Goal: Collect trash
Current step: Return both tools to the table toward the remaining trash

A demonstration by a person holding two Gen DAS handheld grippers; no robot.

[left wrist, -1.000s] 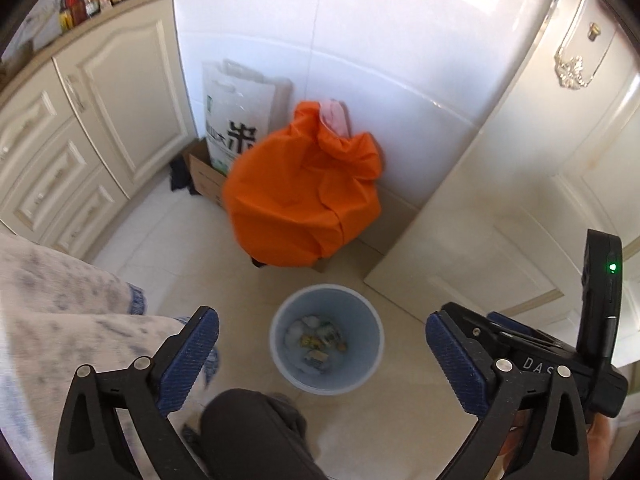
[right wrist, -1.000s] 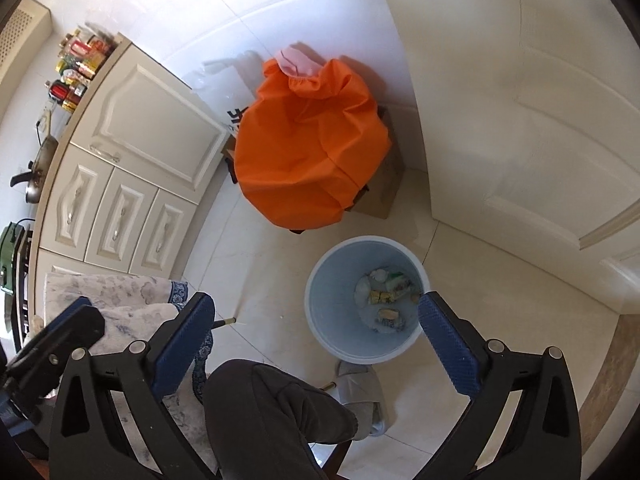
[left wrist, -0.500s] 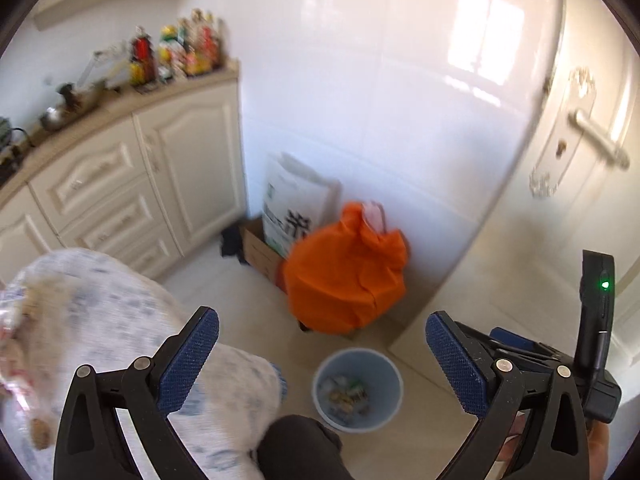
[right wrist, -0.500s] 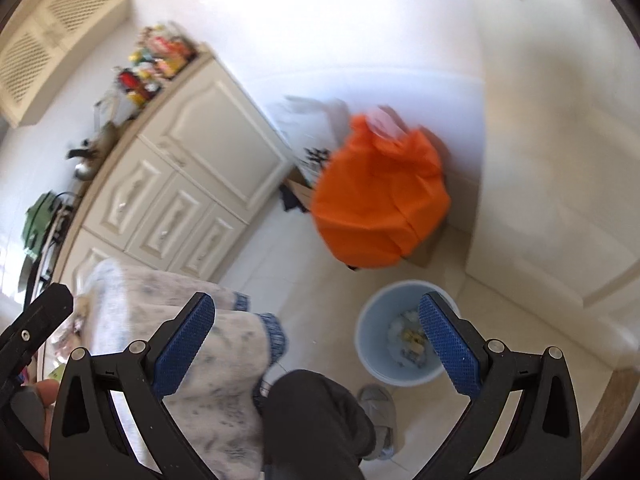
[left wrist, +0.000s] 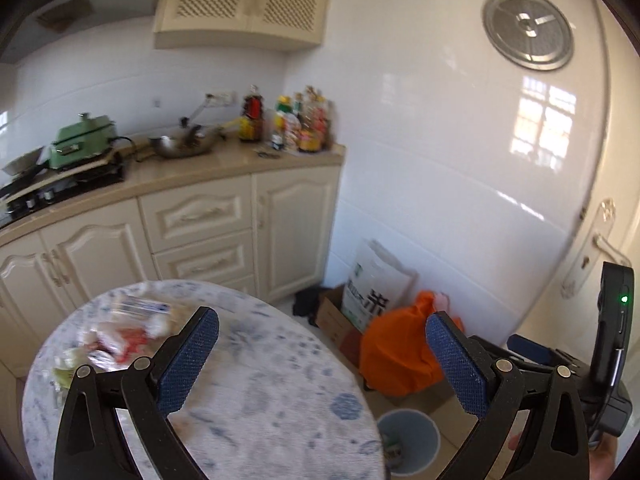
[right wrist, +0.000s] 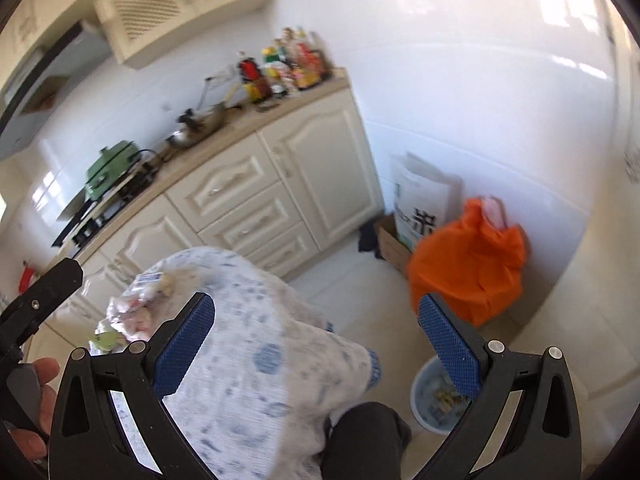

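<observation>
A pile of crumpled wrappers and packets (left wrist: 120, 332) lies at the far left of a round table with a blue-flowered cloth (left wrist: 256, 400); it also shows in the right wrist view (right wrist: 132, 312). A pale blue trash bin (left wrist: 408, 438) holding scraps stands on the floor right of the table, and shows in the right wrist view (right wrist: 436, 400). My left gripper (left wrist: 324, 364) is open and empty above the table. My right gripper (right wrist: 316, 348) is open and empty over the table's right edge.
A full orange bag (left wrist: 400, 348) sits behind the bin beside a white paper sack (left wrist: 372, 284) and a cardboard box. Cream cabinets (left wrist: 200, 236) carry a counter with bottles, a wok and a green cooker. A door (left wrist: 600, 264) is at right. My knee (right wrist: 360, 440) is below.
Both grippers have tilted up from looking down at the bin to looking across the table and kitchen. The bin has slid to the lower right. Both stay open.
</observation>
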